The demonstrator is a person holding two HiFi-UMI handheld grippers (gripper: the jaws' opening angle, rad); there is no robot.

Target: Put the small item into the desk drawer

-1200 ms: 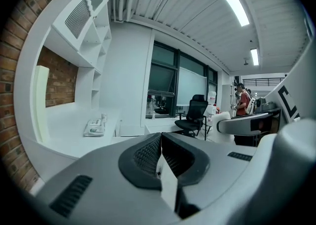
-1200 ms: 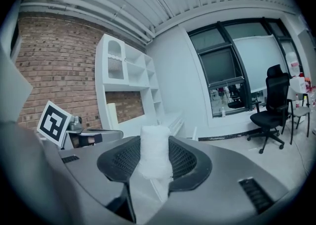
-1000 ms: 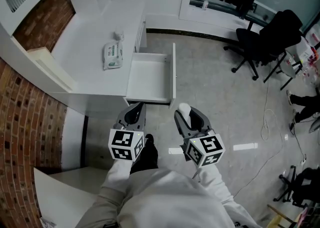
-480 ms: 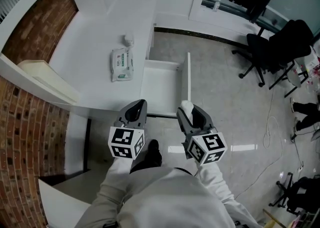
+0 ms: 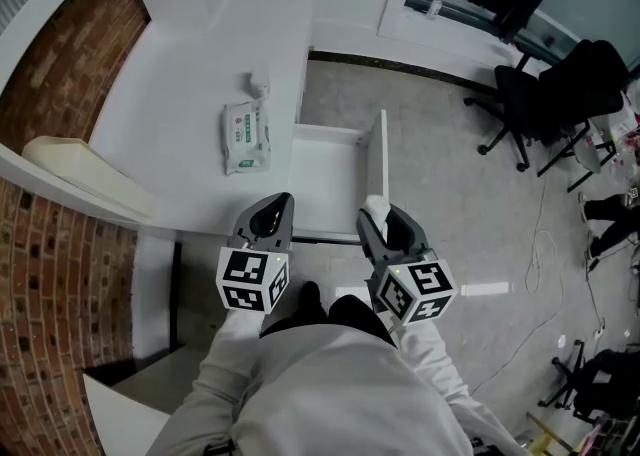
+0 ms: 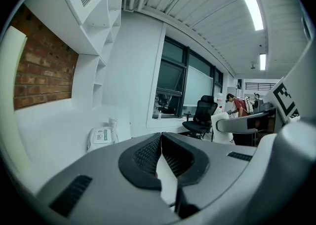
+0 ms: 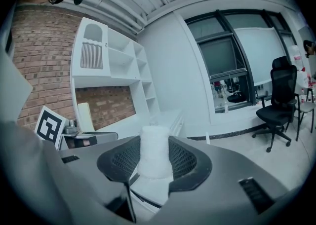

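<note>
While the right hand-held gripper (image 5: 387, 226) clamps a small white cylinder (image 7: 154, 153) near the open drawer (image 5: 325, 179), the left hand-held gripper (image 5: 271, 214) has jaws together, empty.

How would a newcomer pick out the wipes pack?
Start at the white desk against the brick wall. Left of its open drawer lies the wipes pack, flat, white with a green label; the small white object beside it stands upright.
</note>
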